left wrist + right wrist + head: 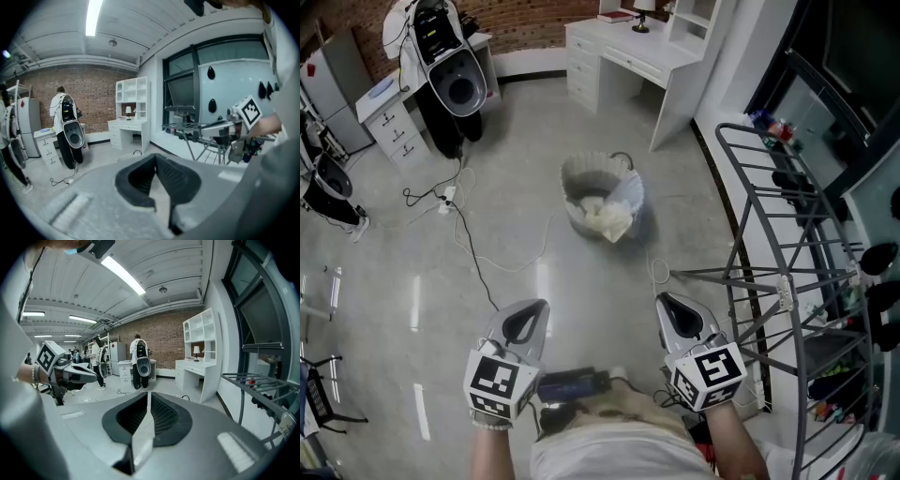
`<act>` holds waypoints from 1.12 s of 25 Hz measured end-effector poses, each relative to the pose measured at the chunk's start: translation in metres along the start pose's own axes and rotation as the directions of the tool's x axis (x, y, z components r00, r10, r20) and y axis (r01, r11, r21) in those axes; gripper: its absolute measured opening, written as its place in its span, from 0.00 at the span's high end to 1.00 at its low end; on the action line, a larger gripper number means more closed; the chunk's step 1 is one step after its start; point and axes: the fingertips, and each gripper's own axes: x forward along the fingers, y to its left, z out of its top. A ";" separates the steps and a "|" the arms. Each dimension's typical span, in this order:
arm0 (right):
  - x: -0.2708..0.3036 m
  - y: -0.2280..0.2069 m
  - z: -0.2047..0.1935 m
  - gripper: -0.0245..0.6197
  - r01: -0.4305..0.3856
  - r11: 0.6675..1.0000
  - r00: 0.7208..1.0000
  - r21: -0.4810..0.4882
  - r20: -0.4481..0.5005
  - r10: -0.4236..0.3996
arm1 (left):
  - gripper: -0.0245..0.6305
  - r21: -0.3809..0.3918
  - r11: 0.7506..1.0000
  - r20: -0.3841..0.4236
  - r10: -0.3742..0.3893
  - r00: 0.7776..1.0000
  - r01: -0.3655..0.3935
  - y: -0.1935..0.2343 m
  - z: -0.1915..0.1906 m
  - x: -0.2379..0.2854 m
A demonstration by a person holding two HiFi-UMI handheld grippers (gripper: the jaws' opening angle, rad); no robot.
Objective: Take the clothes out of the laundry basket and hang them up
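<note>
A grey laundry basket (622, 183) stands on the floor ahead of me, with pale clothes (605, 218) heaped in it and spilling over its near rim. A dark metal drying rack (787, 272) stands at the right. My left gripper (534, 306) and right gripper (667, 302) are held close to my body, well short of the basket, both shut and empty. In the left gripper view the left gripper (155, 157) has its jaws meeting at the tips. The right gripper (148, 393) looks the same in its own view, tips together with nothing between them.
A white desk (623, 56) with shelves stands behind the basket. At the back left are a white drawer unit (394, 122) and a black-and-white machine (450, 80). Cables (478, 248) trail across the grey floor left of the basket. A person (98, 364) stands far off.
</note>
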 end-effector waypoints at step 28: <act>0.033 -0.027 -0.001 0.80 0.079 0.996 0.996 0.032 0.045 -0.080 | 0.74 0.073 0.997 0.091 -0.040 0.995 0.033 0.043 0.039 0.048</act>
